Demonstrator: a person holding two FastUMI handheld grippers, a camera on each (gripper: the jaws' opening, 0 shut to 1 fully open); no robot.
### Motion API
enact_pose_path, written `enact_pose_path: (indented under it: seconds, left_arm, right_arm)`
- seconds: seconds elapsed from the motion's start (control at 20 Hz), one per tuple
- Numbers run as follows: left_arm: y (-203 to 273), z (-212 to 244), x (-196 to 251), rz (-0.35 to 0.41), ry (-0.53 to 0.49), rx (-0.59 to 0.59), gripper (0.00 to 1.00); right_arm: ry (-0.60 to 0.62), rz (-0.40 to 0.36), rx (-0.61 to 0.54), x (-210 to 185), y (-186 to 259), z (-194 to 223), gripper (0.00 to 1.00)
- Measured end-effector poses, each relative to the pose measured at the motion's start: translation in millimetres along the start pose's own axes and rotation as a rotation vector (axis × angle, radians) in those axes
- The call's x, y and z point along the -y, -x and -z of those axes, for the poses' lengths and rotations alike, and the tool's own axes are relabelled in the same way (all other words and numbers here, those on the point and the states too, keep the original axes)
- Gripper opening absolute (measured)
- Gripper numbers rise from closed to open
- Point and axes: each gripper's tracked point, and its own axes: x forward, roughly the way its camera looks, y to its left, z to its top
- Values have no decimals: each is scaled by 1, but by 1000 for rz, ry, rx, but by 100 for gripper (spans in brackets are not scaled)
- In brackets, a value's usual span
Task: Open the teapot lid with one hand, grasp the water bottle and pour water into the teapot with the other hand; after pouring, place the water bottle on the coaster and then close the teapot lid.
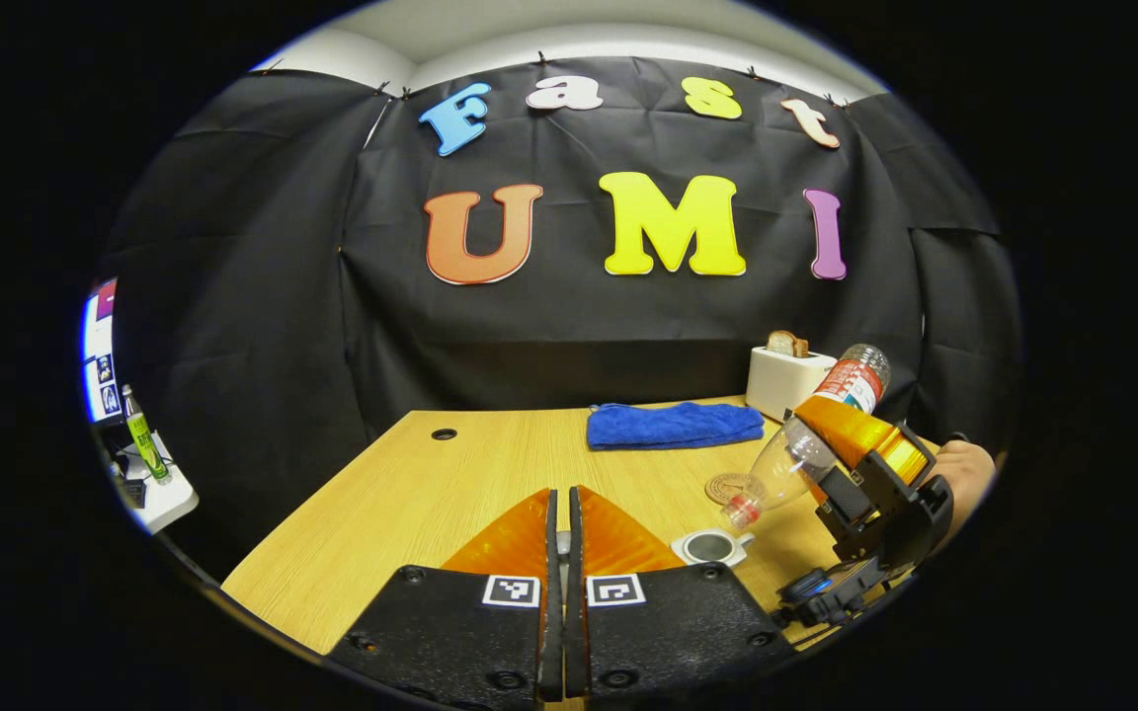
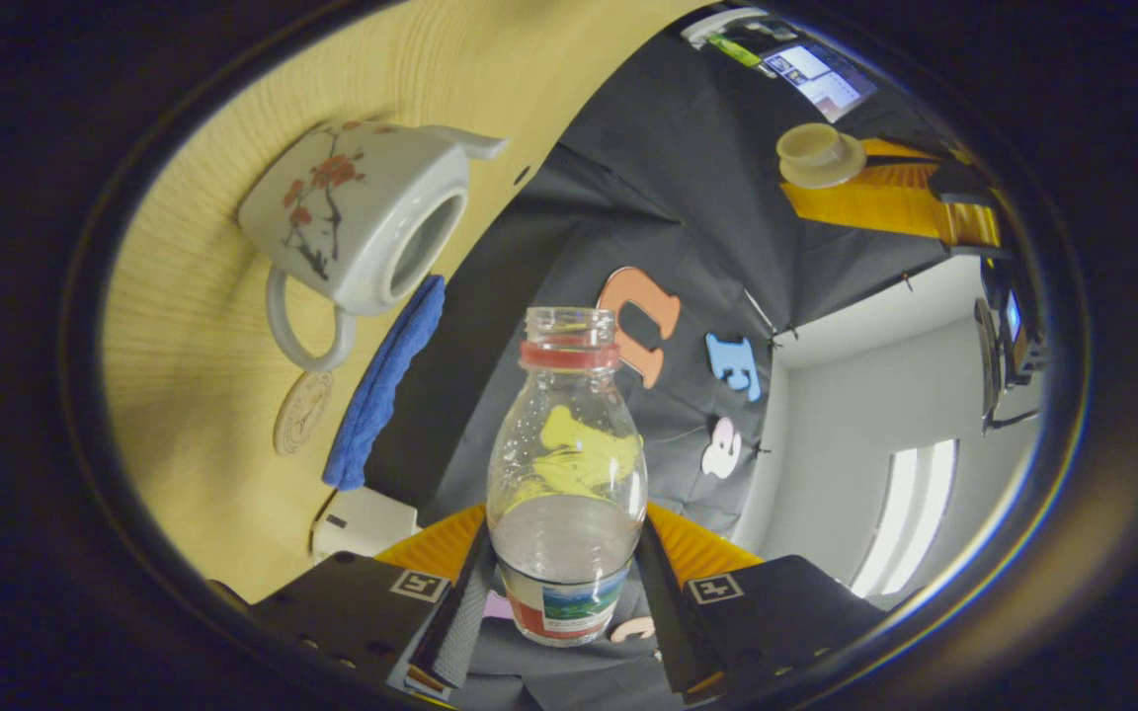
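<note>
Right gripper (image 2: 564, 538) is clamped on the clear plastic water bottle with the red neck ring (image 2: 569, 464), both fingers pressing its lower body, cap off, some water inside. From the left gripper view the bottle (image 1: 806, 444) is tipped mouth-down, the mouth just above the rim of the white ceramic teapot with the red flower painting (image 1: 712, 546). Left gripper (image 1: 559, 499) is nearly closed, and the right gripper view shows the cream round lid (image 2: 819, 155) pinched in it, well away from the teapot (image 2: 362, 217).

The risks, as I judge them: the mouth sits toward the pot's edge, so a fast tilt could send water over the rim onto the light wooden table (image 1: 411, 494). The smooth bottle could twist between the fingers. The lid, held by a small knob, could slip.

The count: one teapot, one lid, one bottle, one round brown coaster (image 1: 732, 487) just behind the teapot, one folded blue towel (image 1: 673, 425) beyond it, one white toaster (image 1: 786, 380) with one bread slice, two grippers.
</note>
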Motion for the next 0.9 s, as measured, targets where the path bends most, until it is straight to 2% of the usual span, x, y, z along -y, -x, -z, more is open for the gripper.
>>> enact_pose_path:
  seconds: [0.25,0.45,0.55,0.6,0.7,0.9]
  left_arm:
    - [-2,0,-1,-14,-3,0,4]
    - [-5,-2,0,-9,35,8,4]
    - [-5,0,2,-5,29,6,4]
    - [-5,1,3,-4,22,4,4]
    - [-6,2,6,-2,10,0,4]
    - [-8,6,13,-4,-34,-10,4]
  right_arm:
    - [-240,-73,-37,-9,-3,14,72]
    - [-502,-221,-81,-32,-4,22,75]
    - [-634,-288,-114,-44,-6,28,73]
    - [-695,-314,-129,-48,-8,30,75]
    - [-812,-359,-133,-52,-12,31,72]
    - [-1058,-421,-185,-54,-29,36,75]
